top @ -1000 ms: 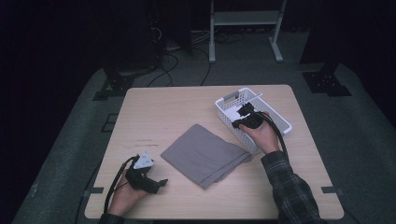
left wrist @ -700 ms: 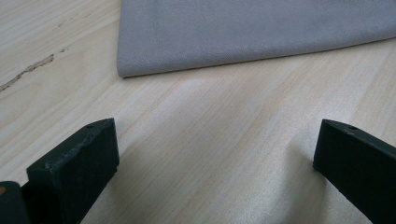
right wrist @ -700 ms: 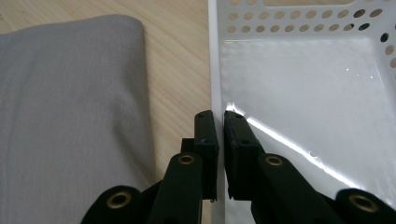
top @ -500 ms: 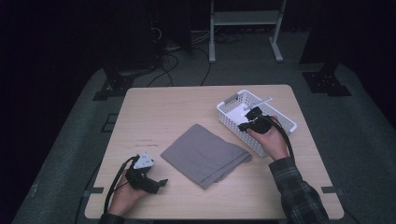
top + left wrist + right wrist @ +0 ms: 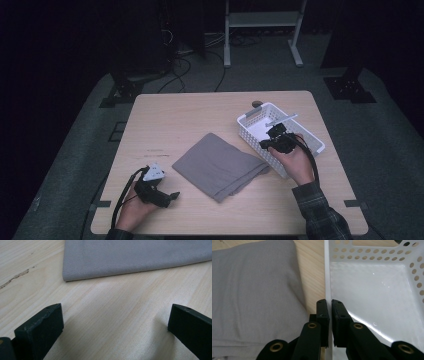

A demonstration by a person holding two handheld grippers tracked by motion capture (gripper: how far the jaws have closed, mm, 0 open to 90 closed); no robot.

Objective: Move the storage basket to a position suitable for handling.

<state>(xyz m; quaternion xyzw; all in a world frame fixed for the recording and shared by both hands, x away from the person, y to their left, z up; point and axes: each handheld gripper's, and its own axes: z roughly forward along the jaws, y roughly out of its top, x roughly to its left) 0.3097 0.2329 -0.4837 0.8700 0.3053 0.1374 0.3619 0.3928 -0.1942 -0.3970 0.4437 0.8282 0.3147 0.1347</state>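
While the rim of the white perforated plastic basket (image 5: 367, 285) is clamped between the two black jaws of the right tongs (image 5: 329, 305), as seen in the right gripper view, its long wall nearest the cloth is gripped from above, one jaw outside the wall and one inside. In the high view the basket (image 5: 250, 131) is found on the right half of the pale wooden surface (image 5: 190, 115), set at a slant, with the right tongs (image 5: 274, 142) held over its near-left wall by the person's right hand (image 5: 296, 165), from which a checked sleeve (image 5: 320, 215) runs to the bottom edge. A thin pale stick-like thing (image 5: 281, 120) is laid across the far rim of the basket; what it is cannot be told. Just beside the basket, to its left, a folded grey cloth (image 5: 220, 166) is spread flat near the middle of the surface, its right edge close to the basket wall. The left tongs (image 5: 170, 197) are rested low at the near-left part of the surface, pointed toward the cloth and held apart from it. In the left gripper view their jaws are shown spread wide, nothing is held between them, and bare wood is seen between them and the cloth's folded edge (image 5: 125, 260).
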